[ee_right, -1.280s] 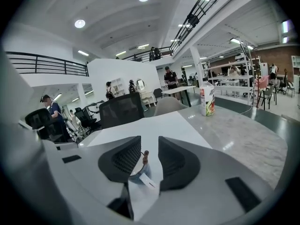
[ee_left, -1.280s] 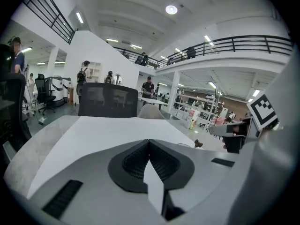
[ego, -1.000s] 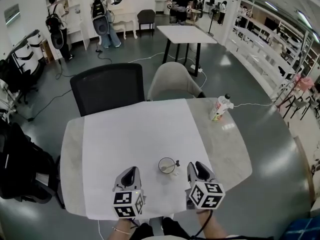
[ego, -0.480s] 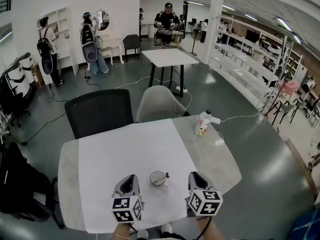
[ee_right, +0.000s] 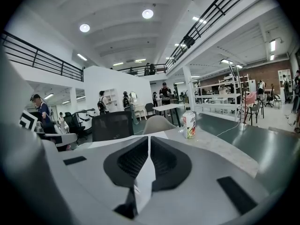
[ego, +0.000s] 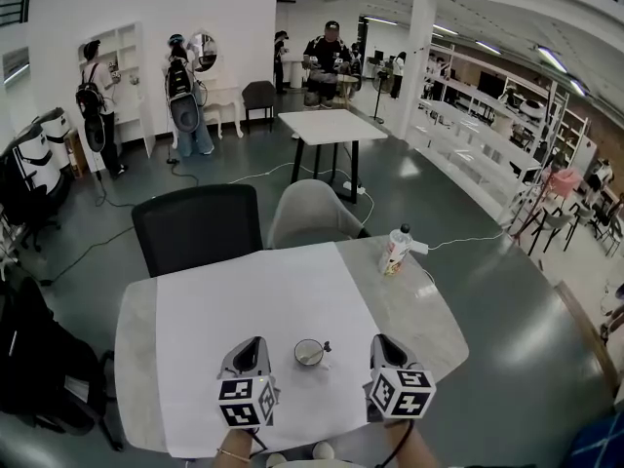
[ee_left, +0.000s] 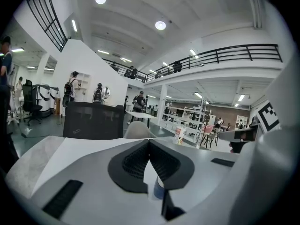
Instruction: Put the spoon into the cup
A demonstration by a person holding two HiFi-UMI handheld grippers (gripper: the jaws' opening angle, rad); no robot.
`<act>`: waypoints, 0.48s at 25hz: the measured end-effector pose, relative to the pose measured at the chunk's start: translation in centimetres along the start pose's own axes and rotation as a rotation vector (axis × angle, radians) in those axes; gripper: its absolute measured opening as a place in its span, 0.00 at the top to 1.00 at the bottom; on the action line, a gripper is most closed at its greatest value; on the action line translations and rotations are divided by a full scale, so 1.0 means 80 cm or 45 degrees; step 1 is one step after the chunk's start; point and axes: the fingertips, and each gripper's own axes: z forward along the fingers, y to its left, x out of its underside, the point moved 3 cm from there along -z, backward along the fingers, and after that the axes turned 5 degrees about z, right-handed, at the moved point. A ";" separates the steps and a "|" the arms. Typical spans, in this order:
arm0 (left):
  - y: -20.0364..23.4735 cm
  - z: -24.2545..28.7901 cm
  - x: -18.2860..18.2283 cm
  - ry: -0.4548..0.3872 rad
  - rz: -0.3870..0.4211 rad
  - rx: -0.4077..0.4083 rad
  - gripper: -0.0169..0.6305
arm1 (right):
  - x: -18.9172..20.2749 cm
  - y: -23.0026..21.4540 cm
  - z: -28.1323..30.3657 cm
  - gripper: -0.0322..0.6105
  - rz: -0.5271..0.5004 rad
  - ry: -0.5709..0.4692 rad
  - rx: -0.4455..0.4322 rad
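Left gripper, right gripper: jaws closed, empty. Cup between grippers, spoon apparently inside. Placement judged complete; no further grasp needed.

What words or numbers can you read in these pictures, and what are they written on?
No text can be read anywhere in these pictures.
Bottle label: coloured print, too small and blurred to read.
Marker cubes: only black-and-white square patterns, no letters or numbers.
Cup: no writing shows.
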 end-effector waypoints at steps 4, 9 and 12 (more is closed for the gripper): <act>0.006 -0.001 -0.004 -0.005 0.005 0.000 0.95 | -0.002 0.006 -0.001 0.90 -0.052 0.002 0.018; 0.006 0.000 -0.003 -0.004 0.009 0.010 0.95 | -0.003 0.007 -0.002 0.90 -0.065 -0.011 0.033; 0.006 0.001 -0.002 0.000 0.014 0.019 0.95 | -0.001 0.007 -0.002 0.90 -0.065 -0.009 0.044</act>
